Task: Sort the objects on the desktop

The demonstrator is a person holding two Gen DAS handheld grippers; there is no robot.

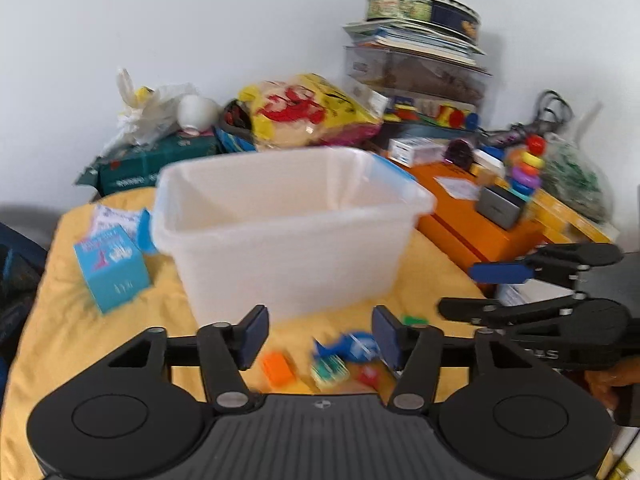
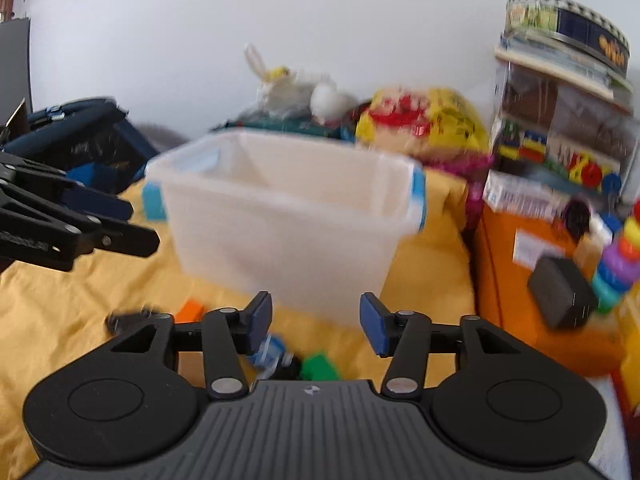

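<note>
A translucent white bin (image 1: 288,220) with blue clips stands in the middle of the yellow cloth (image 1: 52,320). In front of it lie small toys: an orange block (image 1: 276,368), a blue fish-shaped toy (image 1: 352,346), a teal piece (image 1: 330,372), a red piece (image 1: 368,376) and a green block (image 1: 414,319). My left gripper (image 1: 320,332) hangs open above these toys, touching none. My right gripper (image 2: 316,324) is open too, over a blue toy (image 2: 272,354) and a green block (image 2: 320,366), with the bin (image 2: 288,216) just ahead. Each gripper shows in the other's view: the right gripper (image 1: 476,290) and the left gripper (image 2: 136,226).
A blue carton (image 1: 112,272) sits left of the bin. An orange box (image 1: 460,216) with a ring stacker (image 1: 526,172) borders the right. Behind are a yellow snack bag (image 1: 308,112), stacked books and a tin (image 1: 420,12). A dark bag (image 2: 80,140) lies far left.
</note>
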